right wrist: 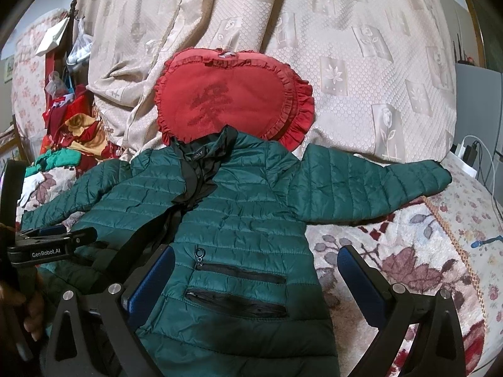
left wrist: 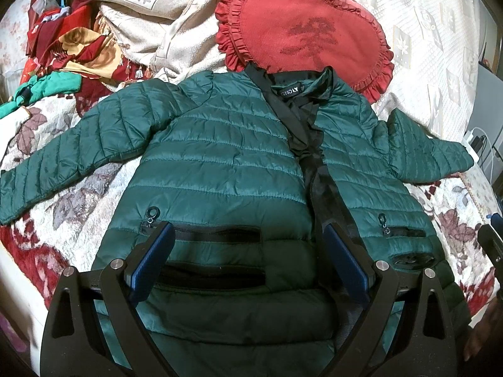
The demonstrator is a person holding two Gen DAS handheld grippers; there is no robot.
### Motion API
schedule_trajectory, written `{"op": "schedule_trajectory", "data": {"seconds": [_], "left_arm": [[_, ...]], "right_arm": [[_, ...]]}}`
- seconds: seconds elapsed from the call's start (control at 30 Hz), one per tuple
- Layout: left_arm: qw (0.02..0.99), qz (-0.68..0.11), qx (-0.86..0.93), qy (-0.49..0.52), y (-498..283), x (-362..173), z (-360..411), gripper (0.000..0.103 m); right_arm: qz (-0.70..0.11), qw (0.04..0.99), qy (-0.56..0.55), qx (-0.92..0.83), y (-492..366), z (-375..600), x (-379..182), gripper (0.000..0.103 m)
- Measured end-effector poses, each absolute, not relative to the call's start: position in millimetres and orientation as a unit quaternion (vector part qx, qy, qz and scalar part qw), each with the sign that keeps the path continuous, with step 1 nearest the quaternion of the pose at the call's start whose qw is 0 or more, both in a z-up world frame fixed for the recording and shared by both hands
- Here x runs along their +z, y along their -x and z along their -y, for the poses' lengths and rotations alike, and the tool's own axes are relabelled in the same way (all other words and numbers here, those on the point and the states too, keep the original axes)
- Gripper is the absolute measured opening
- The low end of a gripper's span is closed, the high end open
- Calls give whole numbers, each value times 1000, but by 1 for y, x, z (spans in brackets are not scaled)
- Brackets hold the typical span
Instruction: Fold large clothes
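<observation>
Two grippers, left gripper (left wrist: 248, 260) and right gripper (right wrist: 256, 278), fingers apart, empty, above jacket (left wrist: 226, 169) bottom. Grab sleeve (right wrist: 371, 185) near jacket shoulder; fold inward flat.

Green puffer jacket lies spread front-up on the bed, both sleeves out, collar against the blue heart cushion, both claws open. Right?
Not quite: the heart cushion is red, as the right wrist view shows. The jacket lies spread, sleeves out, left claw and right claw open.

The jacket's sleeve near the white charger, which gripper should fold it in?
Probably the right gripper: it hovers open over that side of the jacket, nearer that sleeve.
</observation>
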State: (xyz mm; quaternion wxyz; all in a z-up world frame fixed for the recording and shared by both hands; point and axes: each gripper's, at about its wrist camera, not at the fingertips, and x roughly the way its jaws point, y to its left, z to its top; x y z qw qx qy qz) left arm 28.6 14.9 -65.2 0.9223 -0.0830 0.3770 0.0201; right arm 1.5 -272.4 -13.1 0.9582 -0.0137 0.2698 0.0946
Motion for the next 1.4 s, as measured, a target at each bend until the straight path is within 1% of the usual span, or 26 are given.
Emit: {"op": "schedule_trajectory", "data": {"seconds": [0.2, 0.23, 0.33, 0.4, 0.43, 0.53, 0.6, 0.9, 1.03, 1.2, 1.4], "left_arm": [[922, -377, 20, 83, -28, -66, -15, 96], [922, -377, 20, 83, -28, -66, -15, 96], [922, -377, 20, 84, -28, -65, -15, 96], [922, -377, 20, 85, -28, -66, -15, 96], [922, -377, 20, 85, -28, -66, -15, 96], [922, -378, 21, 83, -27, -67, -13, 96], [922, -378, 20, 84, -28, -66, -15, 96], [919, -385, 19, 90, -30, -72, -13, 96], [912, -397, 22, 98, -34, -77, -16, 96], [915, -391, 18, 101, -31, -74, -18, 96], [915, -390, 20, 100, -31, -74, -18, 96]], "right_arm": [[-273, 957, 17, 93, 0, 273, -13, 102], [-268, 959, 38, 89, 2, 268, -7, 102], [-274, 957, 36, 90, 6, 267, -3, 102], [-262, 960, 42, 91, 11, 264, 2, 102], [-270, 957, 22, 101, 13, 264, 4, 102], [-270, 956, 15, 117, 18, 263, 5, 102], [-296, 948, 18, 120, 12, 262, -2, 102], [-326, 939, -67, 90, -3, 280, -20, 102], [-324, 942, -33, 81, -2, 273, -22, 102], [-309, 948, 5, 80, 3, 261, -21, 102], [-308, 947, 25, 82, 2, 253, -25, 102]]}}
